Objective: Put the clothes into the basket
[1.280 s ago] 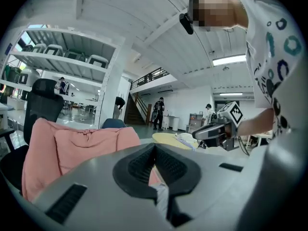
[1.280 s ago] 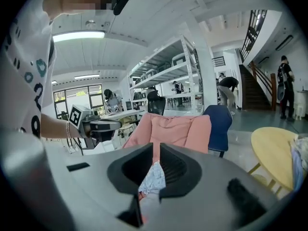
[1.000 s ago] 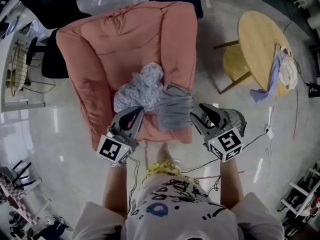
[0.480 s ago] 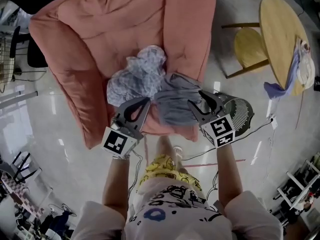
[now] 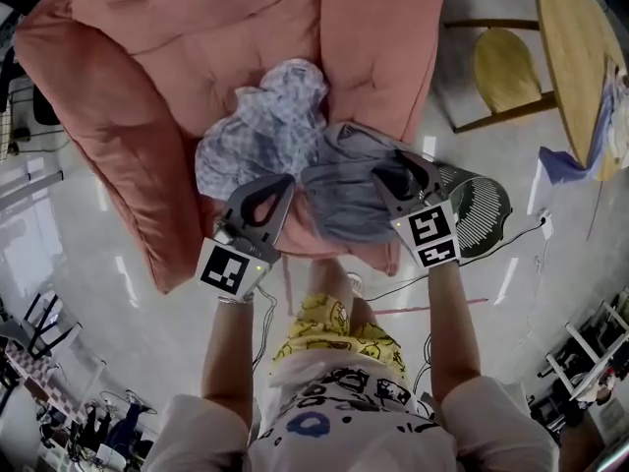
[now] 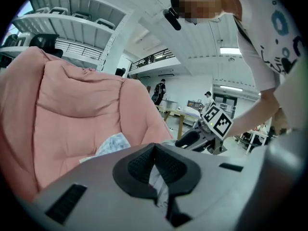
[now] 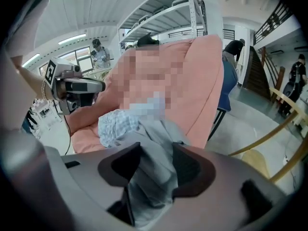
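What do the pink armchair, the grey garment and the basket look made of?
Armchair: soft matte woven upholstery, padded; seams and puckers show.
Grey garment: thin matte cloth, probably cotton knit; it drapes in loose folds.
Basket: dark rigid slatted wall, probably plastic, though wire can't be excluded.

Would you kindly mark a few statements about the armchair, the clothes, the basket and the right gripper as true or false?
1. The grey garment lies on the pink armchair. True.
2. The checked garment is already in the basket. False: it lies on the armchair, beside the grey garment.
3. The right gripper is shut with nothing between its jaws. False: its jaws stand apart, have just been opening, and the grey garment is between them.
4. The basket stands on the floor beside the armchair. True.
5. The round wooden table is bare. False: a bluish cloth hangs over its edge.
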The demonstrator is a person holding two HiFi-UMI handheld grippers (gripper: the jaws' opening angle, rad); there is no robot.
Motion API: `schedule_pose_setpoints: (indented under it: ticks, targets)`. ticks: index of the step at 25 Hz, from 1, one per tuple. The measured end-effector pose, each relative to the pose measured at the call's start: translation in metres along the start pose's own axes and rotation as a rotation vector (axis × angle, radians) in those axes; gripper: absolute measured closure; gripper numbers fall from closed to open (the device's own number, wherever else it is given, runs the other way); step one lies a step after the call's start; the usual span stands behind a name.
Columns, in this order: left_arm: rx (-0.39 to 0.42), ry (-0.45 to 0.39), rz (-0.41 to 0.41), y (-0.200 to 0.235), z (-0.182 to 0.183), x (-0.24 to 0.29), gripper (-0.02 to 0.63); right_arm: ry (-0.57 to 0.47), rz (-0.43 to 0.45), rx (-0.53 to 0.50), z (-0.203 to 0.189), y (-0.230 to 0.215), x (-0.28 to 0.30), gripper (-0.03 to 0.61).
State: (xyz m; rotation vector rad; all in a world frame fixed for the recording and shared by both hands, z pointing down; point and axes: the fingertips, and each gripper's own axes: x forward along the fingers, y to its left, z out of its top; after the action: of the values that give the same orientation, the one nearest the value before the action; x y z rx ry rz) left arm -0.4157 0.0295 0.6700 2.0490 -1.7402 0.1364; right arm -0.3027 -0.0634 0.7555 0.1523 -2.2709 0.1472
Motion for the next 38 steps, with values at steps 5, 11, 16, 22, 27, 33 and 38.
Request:
schedule_pose_setpoints:
  ticks: [5, 11, 16, 22, 27, 33, 38]
  targets:
    - [-0.036, -0.018, 0.006, 0.007, -0.008, 0.005, 0.611, 0.015, -0.023, -0.025, -0.006, -0.001, 0.018, 0.383]
    - [-0.062, 0.013, 0.001, -0.005, -0.011, 0.0, 0.611, 0.038, 0.023, 0.083, -0.012, 0.015, 0.008, 0.534]
    - [-0.077, 0.005, -0.004, -0.022, 0.017, -0.016, 0.611, -0.058, 0.041, 0.129, 0.015, 0.026, -0.038, 0.535]
    - [-0.027, 0.003, -0.022, -0.041, 0.049, -0.029, 0.611, -0.16, -0.013, 0.142, 0.045, 0.022, -0.097, 0.535]
    - [0.01, 0.011, -0.077, -0.061, 0.074, -0.042, 0.611, -0.295, -0.095, 0.181, 0.08, 0.017, -0.155, 0.537]
    - [0.025, 0.025, -0.136, -0.105, 0.094, -0.041, 0.611, -0.373, -0.187, 0.201, 0.077, -0.001, -0.229, 0.537]
    - [0.069, 0.011, -0.234, -0.16, 0.121, -0.026, 0.611, -0.434, -0.306, 0.261, 0.053, -0.018, -0.306, 0.537]
